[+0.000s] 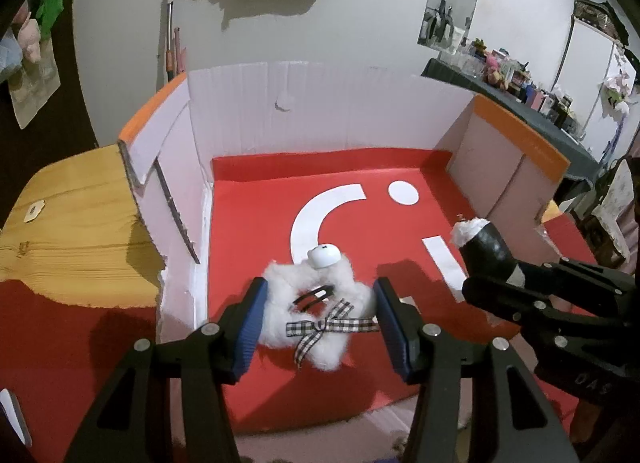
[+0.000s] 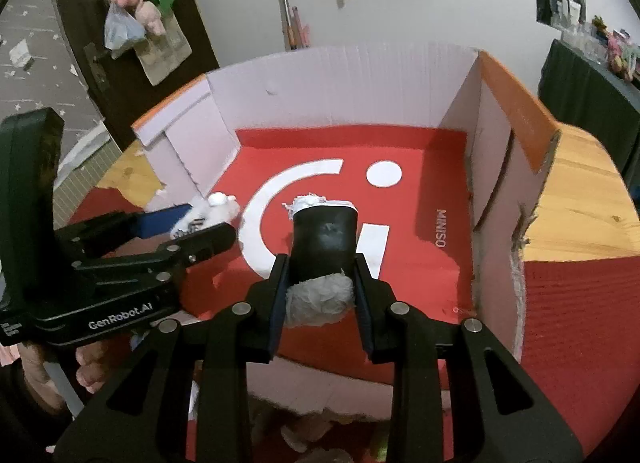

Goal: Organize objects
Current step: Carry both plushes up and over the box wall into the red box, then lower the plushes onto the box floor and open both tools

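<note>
Both tools hover over the open red-floored cardboard box [image 2: 500, 103] for drop-off: left tool [image 1: 318, 319] clamps a fluffy white ring-shaped hair accessory with checked bow [image 1: 288, 315], right tool [image 2: 322, 283] fully closed on a black cylinder stuffed with white tissue [image 2: 324, 239].

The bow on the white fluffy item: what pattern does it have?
The bow is black-and-white check, clearest in the left wrist view.

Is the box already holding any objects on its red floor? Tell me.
No. The red floor of the box is bare; the black roll and white fluffy clip are each in a gripper above it.

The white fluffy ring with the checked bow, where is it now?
The white fluffy ring sits between the left gripper fingers, above the box's red floor, near its left wall.
</note>
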### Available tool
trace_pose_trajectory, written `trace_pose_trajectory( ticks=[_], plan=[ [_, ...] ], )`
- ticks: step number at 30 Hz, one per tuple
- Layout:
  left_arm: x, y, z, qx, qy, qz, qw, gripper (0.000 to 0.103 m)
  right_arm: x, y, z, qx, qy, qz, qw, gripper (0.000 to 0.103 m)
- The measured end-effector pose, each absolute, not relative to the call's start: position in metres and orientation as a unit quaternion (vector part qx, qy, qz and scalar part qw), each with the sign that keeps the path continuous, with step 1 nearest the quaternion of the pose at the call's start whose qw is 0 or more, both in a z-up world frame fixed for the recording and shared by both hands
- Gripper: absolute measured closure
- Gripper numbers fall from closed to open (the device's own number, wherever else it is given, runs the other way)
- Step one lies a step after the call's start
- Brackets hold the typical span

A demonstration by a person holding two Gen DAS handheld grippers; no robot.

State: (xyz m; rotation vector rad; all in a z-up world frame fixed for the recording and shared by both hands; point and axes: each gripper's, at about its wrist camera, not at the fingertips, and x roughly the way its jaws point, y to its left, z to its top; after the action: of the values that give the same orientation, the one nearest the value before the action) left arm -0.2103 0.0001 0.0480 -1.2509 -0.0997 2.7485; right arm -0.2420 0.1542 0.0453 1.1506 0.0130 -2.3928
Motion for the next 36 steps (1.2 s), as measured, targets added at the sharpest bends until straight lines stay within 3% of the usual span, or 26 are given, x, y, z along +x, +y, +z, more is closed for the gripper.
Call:
trace_pose_trajectory(
  ticks=[36],
  plan=[
    [-0.228,0.003,0.029,-0.443,-0.035,0.893,0.066,0.046,-0.263,0.155,0.027,0.462,0.003,-0.856,0.23,0.074]
  ],
)
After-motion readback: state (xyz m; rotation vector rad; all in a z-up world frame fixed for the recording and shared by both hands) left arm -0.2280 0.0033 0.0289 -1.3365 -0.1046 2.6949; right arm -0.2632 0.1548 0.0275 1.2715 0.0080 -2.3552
